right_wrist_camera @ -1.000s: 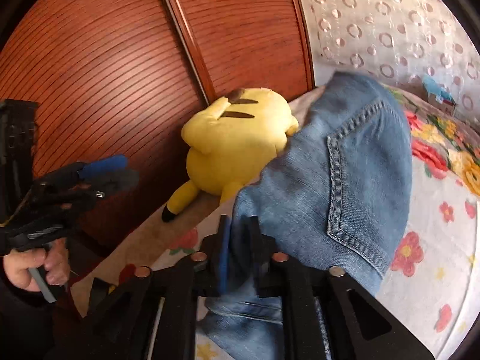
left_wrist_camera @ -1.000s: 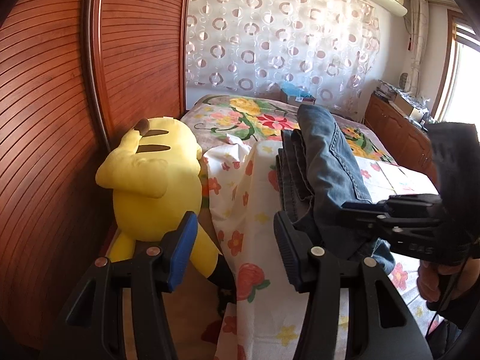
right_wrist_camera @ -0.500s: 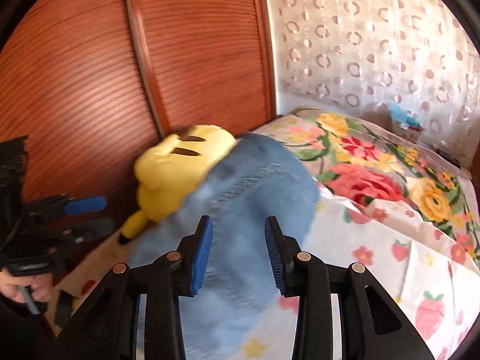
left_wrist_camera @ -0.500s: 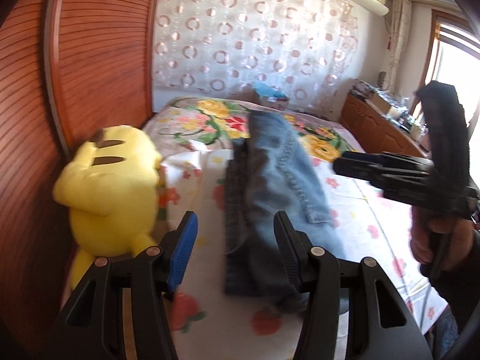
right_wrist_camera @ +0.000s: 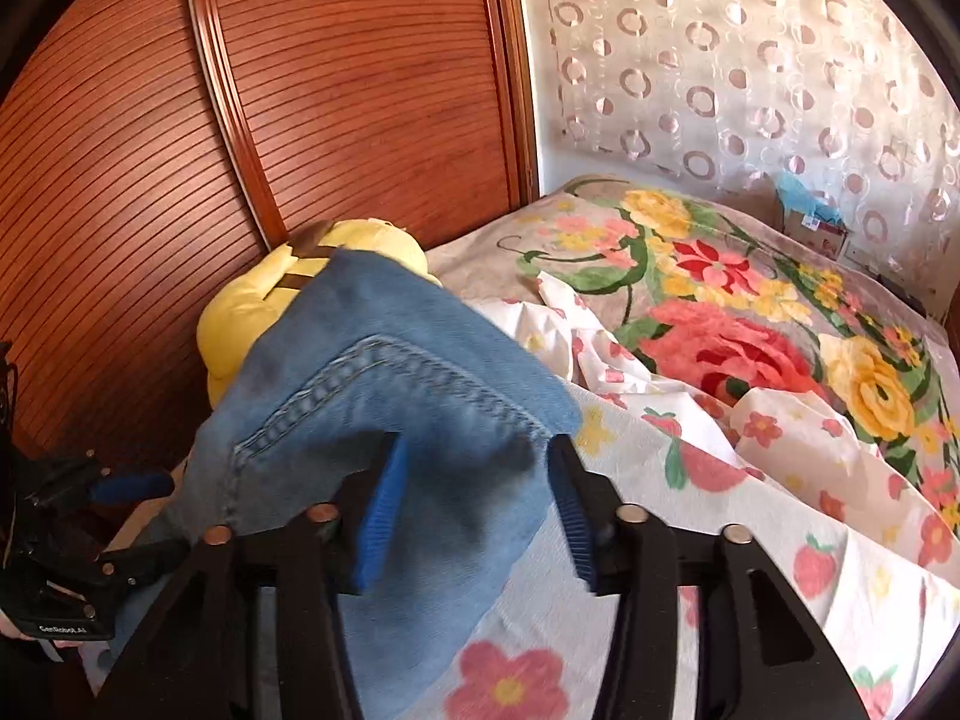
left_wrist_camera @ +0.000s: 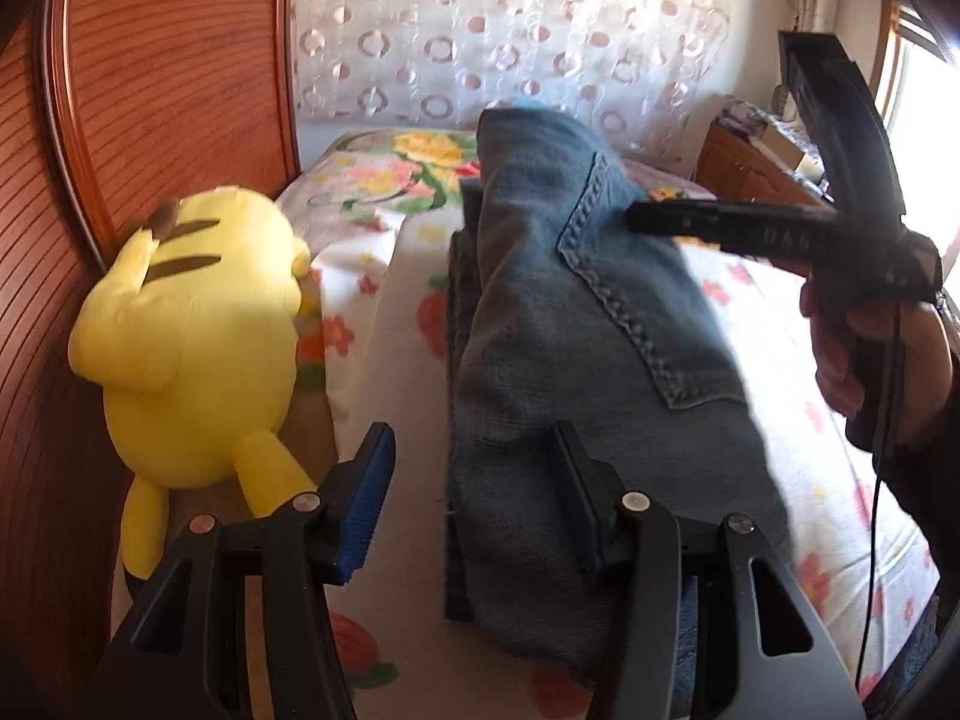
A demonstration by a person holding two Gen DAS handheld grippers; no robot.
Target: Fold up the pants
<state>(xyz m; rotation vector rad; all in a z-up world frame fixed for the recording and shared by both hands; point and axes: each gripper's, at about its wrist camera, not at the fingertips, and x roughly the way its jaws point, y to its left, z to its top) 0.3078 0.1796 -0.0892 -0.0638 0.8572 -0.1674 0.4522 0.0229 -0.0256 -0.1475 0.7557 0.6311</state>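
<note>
A wide bed under a white sheet printed with strawberries and flowers (right_wrist_camera: 810, 576) fills the scene, with a bolder rose-patterned blanket (right_wrist_camera: 738, 324) at its far end against a white curtain dotted with rings (right_wrist_camera: 750, 60). Ribbed reddish wooden wardrobe doors (right_wrist_camera: 336, 96) run down the left.

The folded blue denim pants (left_wrist_camera: 570, 372) lie in a thick stack on the near left part of the bed, a stitched back pocket on top. Just left of them, against the wardrobe, slumps a yellow plush toy with brown stripes (left_wrist_camera: 198, 324).

The right gripper (right_wrist_camera: 474, 510) has just been opening; its blue pads stand spread over the near end of the denim, pressing on nothing. The left gripper (left_wrist_camera: 474, 498) is likewise spread and empty, its right finger over the stack's near edge.

The risk, as I judge it, is the bundle itself: the layers look loose and sit close to the bed's left edge, so a finger brushing them on the way out could drag the top fold open or nudge the stack toward the toy.
</note>
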